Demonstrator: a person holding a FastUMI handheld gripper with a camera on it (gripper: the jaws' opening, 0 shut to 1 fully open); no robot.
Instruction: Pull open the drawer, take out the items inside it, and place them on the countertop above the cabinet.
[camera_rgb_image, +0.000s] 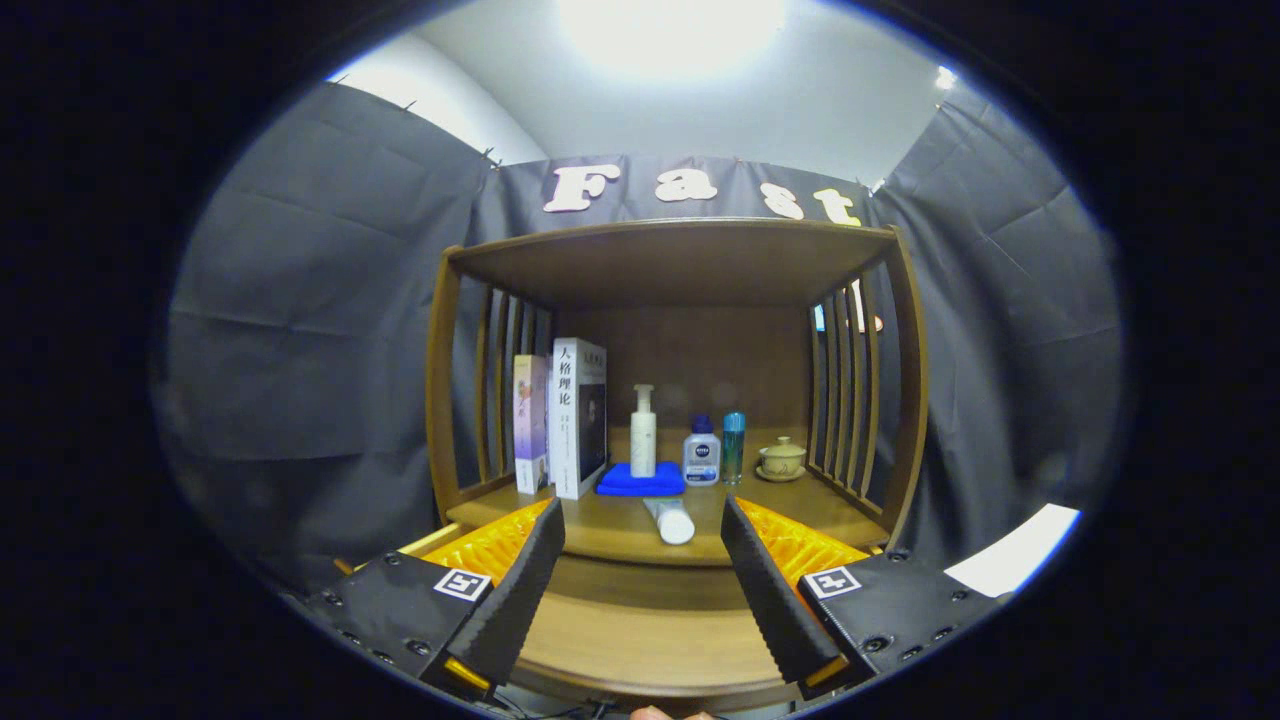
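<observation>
From where I am standing, the wooden cabinet (905, 380) is facing the gripper (642, 560), whose fingers are standing spread wide with nothing between them, hovering over the front edge of the countertop (620, 530).

Going left to right along the open shelf space: two books (565, 425) are standing upright against the left slats, then a white pump bottle (643, 432) is sitting on a folded blue cloth (640, 483). Beside that, a small lotion bottle (701, 452) is standing next to a slim teal bottle (734, 447), and a little lidded cup on a saucer (781, 460) is resting furthest right. Nearer the fingers, a white tube (670, 520) is lying on its side on the countertop, just ahead of the gap between them.

The drawer itself is lying somewhere below the wooden edge under the fingers; I cannot make out its front or a handle, so I cannot tell whether it is open.

I am judging the drawer to be stiff wood, fairly light and sliding straight; taking hold at the middle of its front or pull should be keeping it from racking. Whatever is inside is hidden, so its handling is anyone's guess.
</observation>
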